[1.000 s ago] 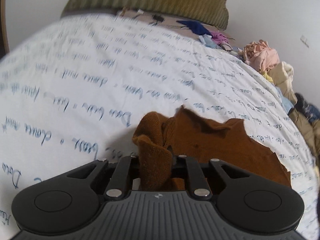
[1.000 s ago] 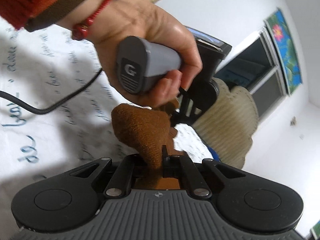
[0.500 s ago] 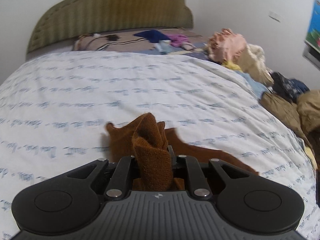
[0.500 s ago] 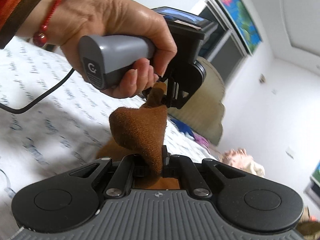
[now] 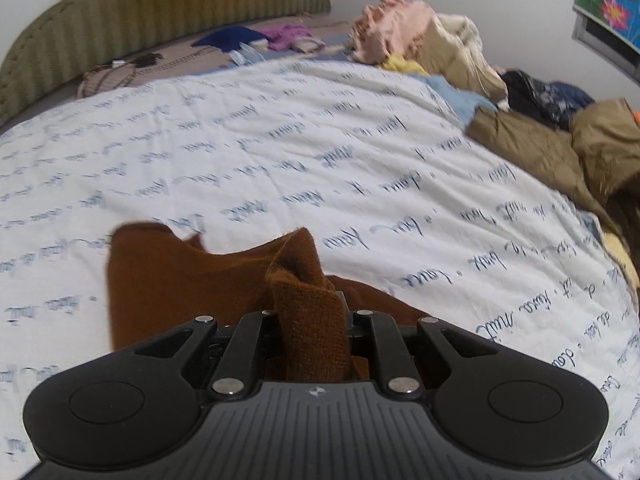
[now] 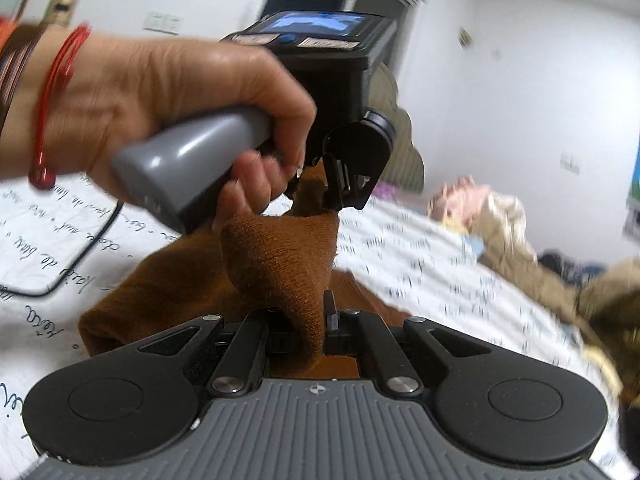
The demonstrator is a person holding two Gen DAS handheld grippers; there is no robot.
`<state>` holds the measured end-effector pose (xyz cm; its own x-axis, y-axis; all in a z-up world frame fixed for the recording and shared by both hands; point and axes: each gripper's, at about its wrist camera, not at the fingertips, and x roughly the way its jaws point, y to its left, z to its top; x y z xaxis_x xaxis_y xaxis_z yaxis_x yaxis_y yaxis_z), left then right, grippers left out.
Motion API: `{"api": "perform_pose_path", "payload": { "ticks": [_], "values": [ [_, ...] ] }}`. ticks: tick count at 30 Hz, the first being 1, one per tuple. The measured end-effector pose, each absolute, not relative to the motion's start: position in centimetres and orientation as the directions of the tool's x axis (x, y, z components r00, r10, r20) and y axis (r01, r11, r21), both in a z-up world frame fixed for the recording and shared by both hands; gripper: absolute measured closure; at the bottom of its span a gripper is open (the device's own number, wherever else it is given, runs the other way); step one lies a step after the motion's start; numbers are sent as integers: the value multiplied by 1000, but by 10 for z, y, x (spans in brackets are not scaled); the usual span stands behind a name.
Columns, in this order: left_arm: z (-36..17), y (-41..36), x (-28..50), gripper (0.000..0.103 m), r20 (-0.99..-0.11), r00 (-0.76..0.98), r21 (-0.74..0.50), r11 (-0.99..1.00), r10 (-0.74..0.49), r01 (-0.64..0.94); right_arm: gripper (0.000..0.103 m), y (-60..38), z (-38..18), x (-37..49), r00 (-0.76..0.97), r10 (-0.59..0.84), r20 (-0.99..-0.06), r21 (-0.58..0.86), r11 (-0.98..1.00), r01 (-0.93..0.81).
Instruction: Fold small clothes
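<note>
A brown knitted garment (image 5: 180, 276) lies partly on the white bedsheet with blue script (image 5: 320, 152). My left gripper (image 5: 310, 320) is shut on a bunched edge of it, which stands up between the jaws. My right gripper (image 6: 316, 328) is shut on another edge of the same brown garment (image 6: 276, 256). In the right wrist view the left gripper (image 6: 328, 188) is just ahead, held by a hand, pinching the cloth's far corner. The cloth hangs between the two grippers above the bed.
A pile of unfolded clothes (image 5: 540, 92) runs along the bed's right side, pink, cream, tan and dark pieces. A green headboard (image 5: 160, 8) stands at the back, with small items in front of it. A black cable (image 6: 72, 268) lies on the sheet at the left.
Both grippers have swung round with the brown garment held. The left view now faces the clothes pile more. The cloth's free part has spread to the left on the sheet.
</note>
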<state>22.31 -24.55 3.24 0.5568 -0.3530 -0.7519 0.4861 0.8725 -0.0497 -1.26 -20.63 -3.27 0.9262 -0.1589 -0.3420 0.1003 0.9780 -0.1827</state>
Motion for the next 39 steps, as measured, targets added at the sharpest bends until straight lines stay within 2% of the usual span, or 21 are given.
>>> {"api": "perform_pose_path", "payload": {
  "ticks": [3, 7, 9, 11, 13, 21, 28, 34, 36, 39],
  "values": [
    [19, -264, 223, 88, -772, 540, -23, 863, -336, 505, 96, -230, -36, -10, 913, -134, -385, -80, 991, 112],
    [12, -274, 225, 80, -768, 555, 3, 866, -318, 500, 94, -266, -48, -4, 887, -10, -461, 156, 983, 92],
    [14, -272, 227, 68, -758, 566, -5, 871, -324, 492, 94, -281, -56, -1, 875, 56, -481, 263, 961, 84],
    [21, -265, 230, 30, -740, 586, -19, 882, -329, 471, 94, -295, -63, 2, 868, 108, -484, 357, 931, 83],
    [31, -252, 228, 22, -695, 634, -26, 893, -339, 449, 94, -304, -68, 7, 864, 151, -479, 428, 900, 80],
    [58, -186, 184, 18, -603, 731, 95, 882, -319, 462, 89, -332, -83, 19, 859, 238, -453, 566, 821, 71],
    [27, -105, 90, 15, -543, 761, 173, 839, -356, 516, 73, -367, -97, 19, 863, 355, -359, 768, 638, 57],
    [10, -69, 30, 13, -493, 734, 167, 777, -467, 607, 67, -371, -99, 24, 863, 367, -348, 810, 582, 79],
    [5, -74, 17, 5, -472, 745, 228, 751, -472, 620, 62, -373, -101, 25, 867, 376, -327, 834, 546, 78],
    [-6, -90, 8, 4, -436, 787, 362, 716, -437, 597, 61, -376, -104, 26, 871, 376, -316, 856, 508, 92]
  ]
}}
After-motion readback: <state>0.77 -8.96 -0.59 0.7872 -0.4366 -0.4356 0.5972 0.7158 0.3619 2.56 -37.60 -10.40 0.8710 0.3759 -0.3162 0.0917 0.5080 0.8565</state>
